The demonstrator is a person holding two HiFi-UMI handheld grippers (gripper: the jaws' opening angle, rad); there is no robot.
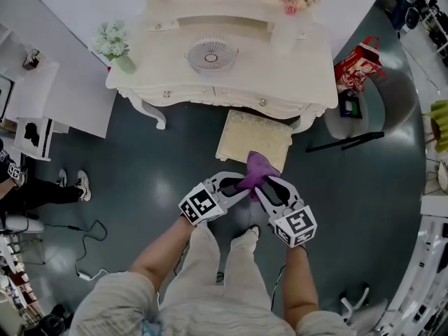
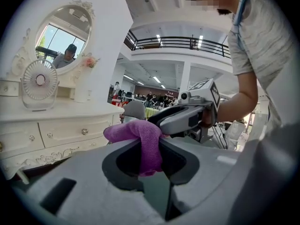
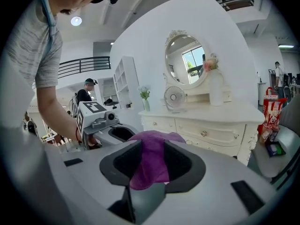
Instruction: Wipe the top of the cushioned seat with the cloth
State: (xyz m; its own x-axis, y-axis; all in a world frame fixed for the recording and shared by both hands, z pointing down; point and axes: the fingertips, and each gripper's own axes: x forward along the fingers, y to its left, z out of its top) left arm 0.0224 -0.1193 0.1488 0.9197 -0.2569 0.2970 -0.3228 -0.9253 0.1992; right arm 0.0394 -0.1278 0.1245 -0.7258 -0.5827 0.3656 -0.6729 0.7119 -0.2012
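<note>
Left hand-held gripper (image 1: pixel 236 186) and right hand-held gripper (image 1: pixel 266 190) both clamped on purple cloth (image 1: pixel 258 166); cloth at near edge of seat (image 1: pixel 245 135); bench (image 1: pixel 308 75) beyond.

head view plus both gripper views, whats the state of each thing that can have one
purple cloth: bunched, held by both grippers above the seat's near edge; contact with the seat unclear
left gripper: shut on purple cloth
right gripper: shut on purple cloth
cushioned seat: upright before the dressing table, top bare
drawers: shut
fan: upright; whether it is running, cannot tell
</note>
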